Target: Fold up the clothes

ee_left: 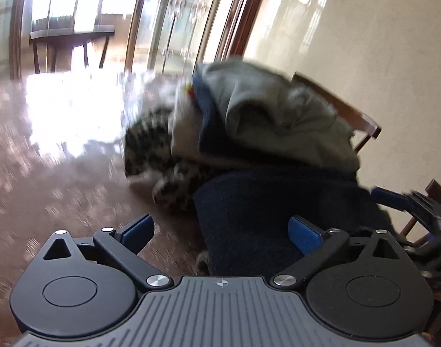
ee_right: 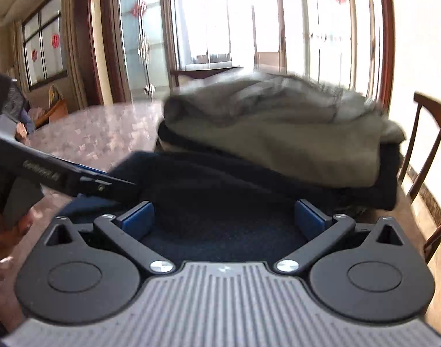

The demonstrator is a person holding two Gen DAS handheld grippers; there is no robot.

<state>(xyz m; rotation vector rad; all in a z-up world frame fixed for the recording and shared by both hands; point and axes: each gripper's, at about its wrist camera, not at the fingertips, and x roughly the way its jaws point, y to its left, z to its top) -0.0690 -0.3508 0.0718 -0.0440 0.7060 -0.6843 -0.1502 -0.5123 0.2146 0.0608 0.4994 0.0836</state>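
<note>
- The left tongs point(ee_left: 220, 231) stand wide apart with nothing between their blue pads; the right pad hovers over the near edge of a dark navy garment point(ee_left: 278, 211), the left pad over bare desk point(ee_left: 47, 173).
- The right tongs point(ee_right: 224, 219) are likewise spread apart, with only navy cloth lying below the gap; whether the pads touch it is hard to say through the motion blur.
- The dark navy garment point(ee_right: 220, 190) lies flat on the desk at the near side, running under the pile behind it.
- A grey-olive garment point(ee_left: 278, 115) sits rumpled on top of the pile, further back and to the right in the left wrist view; in the right wrist view the same grey-olive garment point(ee_right: 278, 127) fills the middle distance.
- A black-and-white patterned garment point(ee_left: 151, 147) pokes out from the pile's left side, resting on the desk.
- A pale cloth with a blue band point(ee_left: 191, 121) is sandwiched between the patterned piece and the grey-olive one.
- The desk point(ee_right: 99, 133) has a glossy, speckled reddish-brown top with strong window glare at the far left.
- The left tongs also show in the right wrist view, coming in from the left edge over the navy cloth.
- A wooden chair point(ee_right: 428, 144) stands at the desk's right side, and a dark side table point(ee_left: 70, 37) stands far off by the windows.
</note>
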